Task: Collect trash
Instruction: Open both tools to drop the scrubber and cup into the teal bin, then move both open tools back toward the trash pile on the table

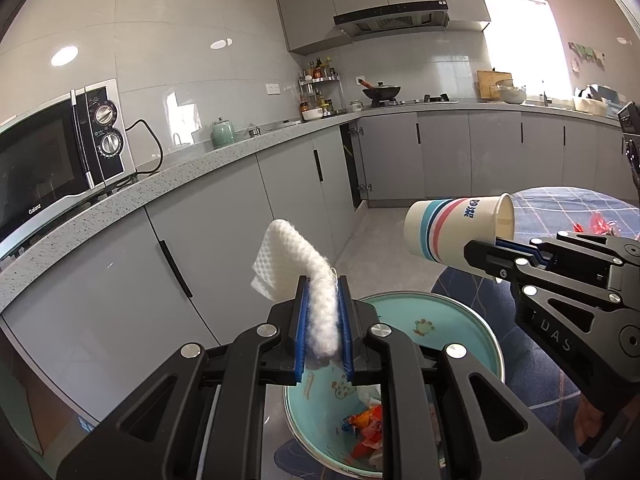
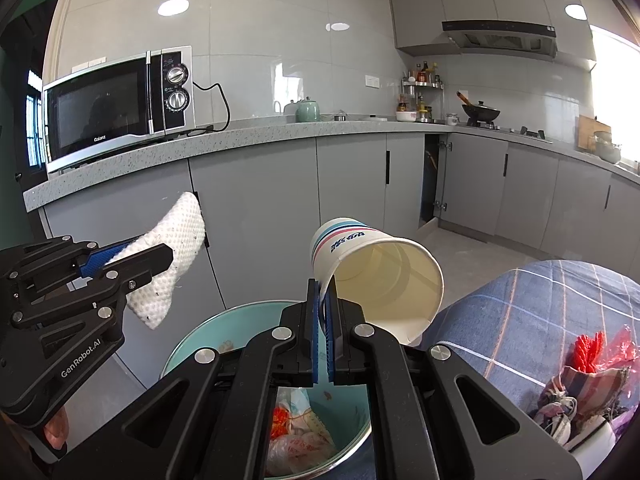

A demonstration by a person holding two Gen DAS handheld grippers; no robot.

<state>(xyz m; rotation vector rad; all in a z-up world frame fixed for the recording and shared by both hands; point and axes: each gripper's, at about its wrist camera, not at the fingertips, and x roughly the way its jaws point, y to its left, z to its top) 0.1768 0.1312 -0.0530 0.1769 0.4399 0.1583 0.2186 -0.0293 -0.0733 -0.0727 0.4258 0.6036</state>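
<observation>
The left gripper (image 1: 323, 320) is closed on a white textured cloth (image 1: 298, 264), which sticks up between its blue pads (image 1: 301, 332). Below it stands a teal bin (image 1: 460, 320) with wrappers (image 1: 366, 424) inside. At the right, the right gripper (image 1: 490, 252) pinches the rim of a striped paper cup (image 1: 452, 228), tilted on its side.

White waffle-textured cloth (image 1: 298, 264); cream paper cup (image 2: 376, 276) with teal and pink stripes; teal bin (image 1: 472, 332) with cartoon prints; blue plaid tablecloth (image 2: 532, 312); speckled grey surface (image 2: 248, 136).

Both tools (image 1: 323, 328) (image 2: 325, 336) clamped, raised.
</observation>
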